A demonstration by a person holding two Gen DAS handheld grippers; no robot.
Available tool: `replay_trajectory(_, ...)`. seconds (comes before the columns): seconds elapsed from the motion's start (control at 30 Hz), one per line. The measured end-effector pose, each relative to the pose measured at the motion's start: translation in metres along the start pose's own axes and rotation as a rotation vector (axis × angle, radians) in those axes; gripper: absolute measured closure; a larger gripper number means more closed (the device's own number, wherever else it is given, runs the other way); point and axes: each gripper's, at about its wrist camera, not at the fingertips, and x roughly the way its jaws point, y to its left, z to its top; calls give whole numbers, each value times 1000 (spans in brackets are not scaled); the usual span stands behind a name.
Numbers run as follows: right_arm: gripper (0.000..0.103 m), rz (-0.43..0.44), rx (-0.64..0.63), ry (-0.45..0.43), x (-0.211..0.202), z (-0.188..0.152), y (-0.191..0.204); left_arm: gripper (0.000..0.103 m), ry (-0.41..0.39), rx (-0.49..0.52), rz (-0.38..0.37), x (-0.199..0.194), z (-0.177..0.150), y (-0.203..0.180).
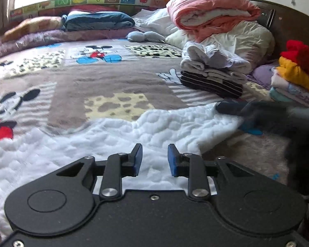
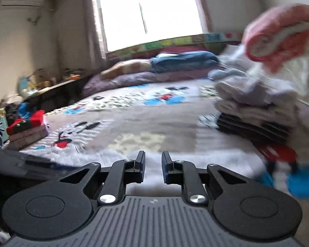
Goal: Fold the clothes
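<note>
1. White quilted garment (image 1: 105,144) lies spread on the near part of the bed, its ragged far edge running across the cartoon-mouse blanket (image 1: 105,78); its right edge stops short of a bare strip of blanket.
2. Left gripper (image 1: 155,159) hovers over the white cloth, jaws narrowly parted, nothing between the blue pads (image 1: 138,160).
3. Right gripper (image 2: 153,167) is above the blanket, jaws set to a narrow gap and empty; this view is motion-blurred.
4. Folded stack (image 1: 213,72), whites over a dark striped piece, sits right of centre, well beyond the garment's edge.
5. Second stack, red and yellow on top (image 1: 298,72), is at the far right edge.
6. Pink rolled quilt (image 1: 212,12) tops the pillows by the headboard.
7. Blanket's middle lies open between garment and far bedding.
</note>
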Motion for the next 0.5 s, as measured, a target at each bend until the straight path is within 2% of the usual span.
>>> replay_trajectory(0.07, 83, -6, -105, 56, 25, -5, 1, 78, 5, 4, 6, 10, 7, -2)
replay_trajectory(0.17, 83, -55, -141, 266, 60, -34, -1, 78, 26, 1, 0, 36, 19, -9)
replay_trajectory(0.3, 83, -75, -264, 256, 53, -36, 19, 81, 55, 23, 25, 77, 33, -23)
replay_trajectory(0.37, 83, -39, -193, 232, 41, -30, 6, 81, 73, 25, 33, 93, 35, -26)
replay_trajectory(0.43, 83, -92, -151, 146, 24, -20, -15, 81, 133, 20, 23, 115, 30, -28)
replay_trajectory(0.47, 80, -124, -139, 96, 16, -15, -26, 81, 142, 17, 30, 122, 26, -29)
replay_trajectory(0.5, 71, -123, -90, 70, 12, -12, -39, 81, 132, 23, 39, 123, 24, -30)
